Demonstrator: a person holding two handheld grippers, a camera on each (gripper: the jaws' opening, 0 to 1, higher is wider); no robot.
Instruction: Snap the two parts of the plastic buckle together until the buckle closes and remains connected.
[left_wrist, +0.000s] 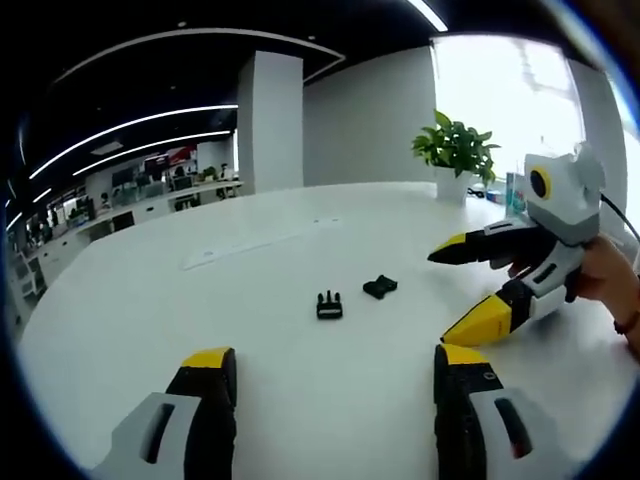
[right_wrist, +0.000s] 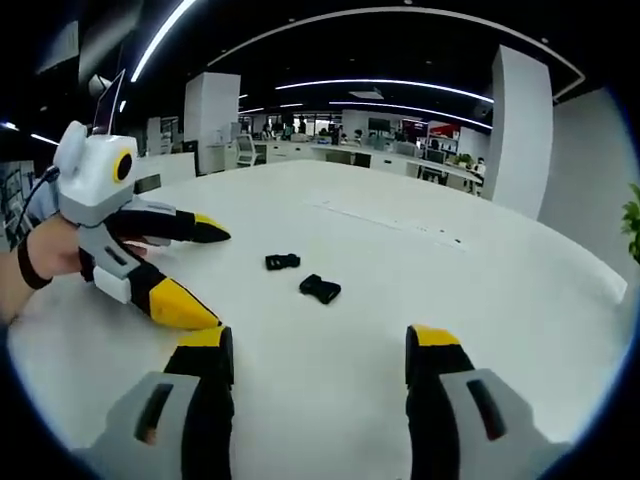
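Note:
Two black buckle parts lie apart on the white table (left_wrist: 200, 300). The pronged part (left_wrist: 329, 304) is nearer to me in the left gripper view, and the socket part (left_wrist: 380, 287) lies just right of it. My left gripper (left_wrist: 333, 358) is open, short of both parts, with nothing between its yellow-tipped fingers. The right gripper (left_wrist: 447, 297) comes in from the right, also open and holding nothing. In the right gripper view the socket part (right_wrist: 320, 289) lies ahead of my right gripper (right_wrist: 318, 338), the pronged part (right_wrist: 283, 262) sits beyond it, and the left gripper (right_wrist: 214, 278) is at the left.
A potted plant (left_wrist: 455, 150) stands at the table's far edge. A flat white strip (left_wrist: 250, 245) lies on the table beyond the buckle parts. A hand (left_wrist: 610, 280) holds the right gripper. Office desks and a white pillar (left_wrist: 270, 120) stand behind.

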